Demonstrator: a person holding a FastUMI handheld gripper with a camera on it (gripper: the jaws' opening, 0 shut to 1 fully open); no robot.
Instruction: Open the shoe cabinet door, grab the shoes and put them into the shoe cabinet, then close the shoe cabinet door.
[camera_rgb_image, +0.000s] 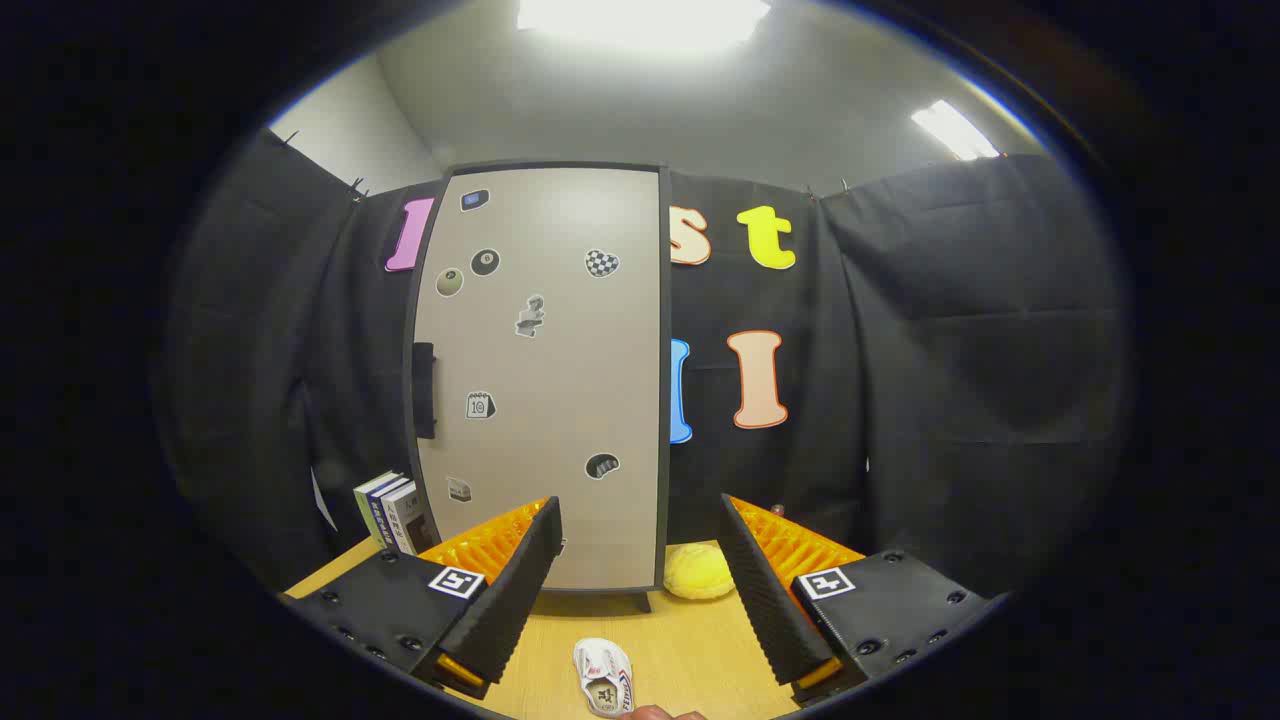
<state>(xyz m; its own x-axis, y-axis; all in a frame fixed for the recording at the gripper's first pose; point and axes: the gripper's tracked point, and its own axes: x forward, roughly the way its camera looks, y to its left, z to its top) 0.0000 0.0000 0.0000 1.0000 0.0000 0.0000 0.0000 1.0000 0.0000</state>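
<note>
**Claw spread wide before the closed shoe cabinet**

The claw (640, 520) is spread wide, its two fingers well apart and holding nothing. They hang above the wooden bench (690, 650), pointing toward the shoe cabinet (545, 370).

The cabinet stands upright at the back of the bench, just beyond the fingertips and slightly nearer the left finger. Its pale door (560, 300) is shut and carries several small stickers. A dark handle (424, 390) sits on the door's left edge, about halfway up.

A white shoe (604, 676) lies on the bench between the fingers, closer to the camera than their tips, with its opening facing up. It touches neither finger. Just beside it, at the near edge, the tip of a person's finger (655, 712) shows.

A yellow rounded object (699, 572) rests on the bench at the cabinet's lower right corner, between the fingers and beyond the shoe. A few upright books (393, 510) stand on the bench left of the cabinet, beyond the left finger.
</note>
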